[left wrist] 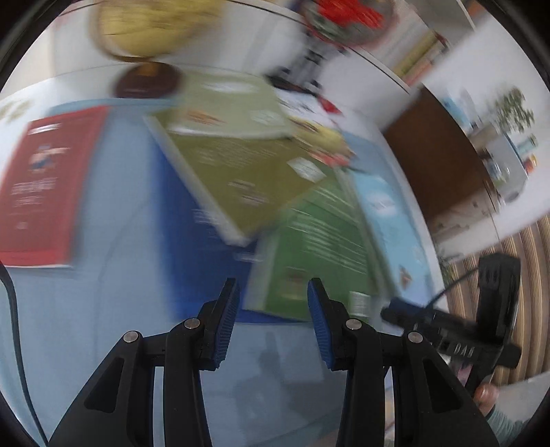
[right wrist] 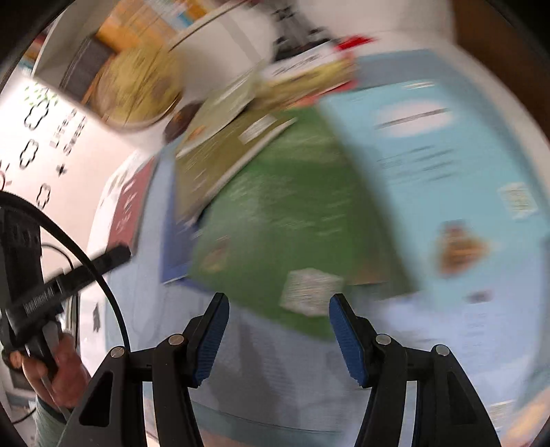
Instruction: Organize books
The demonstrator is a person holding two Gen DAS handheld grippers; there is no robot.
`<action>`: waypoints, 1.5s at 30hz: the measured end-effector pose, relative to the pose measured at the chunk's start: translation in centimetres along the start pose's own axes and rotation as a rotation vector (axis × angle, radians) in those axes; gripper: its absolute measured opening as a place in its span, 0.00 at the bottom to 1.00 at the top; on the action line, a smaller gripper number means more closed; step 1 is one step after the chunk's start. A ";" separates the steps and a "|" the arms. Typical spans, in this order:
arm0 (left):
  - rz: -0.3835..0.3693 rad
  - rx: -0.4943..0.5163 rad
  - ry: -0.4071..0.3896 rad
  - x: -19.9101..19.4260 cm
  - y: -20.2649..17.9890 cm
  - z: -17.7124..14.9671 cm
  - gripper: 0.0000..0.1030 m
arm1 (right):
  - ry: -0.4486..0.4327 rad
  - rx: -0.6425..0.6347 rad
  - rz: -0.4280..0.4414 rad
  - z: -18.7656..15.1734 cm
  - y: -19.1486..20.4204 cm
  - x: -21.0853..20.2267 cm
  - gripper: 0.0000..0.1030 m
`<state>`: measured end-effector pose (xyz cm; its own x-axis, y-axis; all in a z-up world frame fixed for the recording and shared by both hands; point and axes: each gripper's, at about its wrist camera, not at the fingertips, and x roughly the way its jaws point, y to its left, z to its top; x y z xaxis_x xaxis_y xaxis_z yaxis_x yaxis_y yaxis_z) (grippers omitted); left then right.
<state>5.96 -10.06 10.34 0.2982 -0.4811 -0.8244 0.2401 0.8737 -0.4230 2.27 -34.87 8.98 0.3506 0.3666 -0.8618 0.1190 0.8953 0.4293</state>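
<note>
Both views blurred. Left gripper (left wrist: 273,323) jaws apart, empty, above the pale blue table (left wrist: 103,309); right gripper (right wrist: 279,338) likewise apart, empty. Just beyond: green book (left wrist: 319,247) on a blue book (left wrist: 185,220), olive book (left wrist: 240,172) overlapping farther back, light-blue book (left wrist: 388,220) right, red book (left wrist: 44,185) apart at left. Globe (left wrist: 151,27) far.

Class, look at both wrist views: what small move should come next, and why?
Probably ease the right tongs forward onto the near edge of the green book. Both tongs are open and empty, the left tongs too, and the green book's corner lies just ahead, with the olive book overlapping its far side.
</note>
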 end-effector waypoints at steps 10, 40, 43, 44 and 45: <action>-0.080 0.111 0.097 9.1 -13.3 0.9 0.36 | -0.105 0.166 -0.064 4.0 -15.3 -7.2 0.57; -0.016 0.120 0.141 16.0 -16.1 5.3 0.36 | -0.030 -0.005 -0.046 11.9 -19.2 -1.4 0.48; -0.006 0.142 0.136 15.9 -16.3 5.1 0.36 | -0.026 0.013 -0.027 11.8 -19.3 -1.9 0.48; -0.005 0.145 0.132 15.9 -16.3 5.1 0.36 | -0.025 0.022 -0.014 11.6 -19.4 -2.2 0.48; -0.006 0.144 0.130 15.9 -16.4 5.1 0.36 | -0.027 0.032 0.003 11.5 -19.6 -2.6 0.48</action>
<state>11.44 -32.43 6.07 0.1770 -0.4650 -0.8674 0.3736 0.8471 -0.3779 9.77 -56.23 5.91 0.3756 0.3616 -0.8533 0.1477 0.8856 0.4403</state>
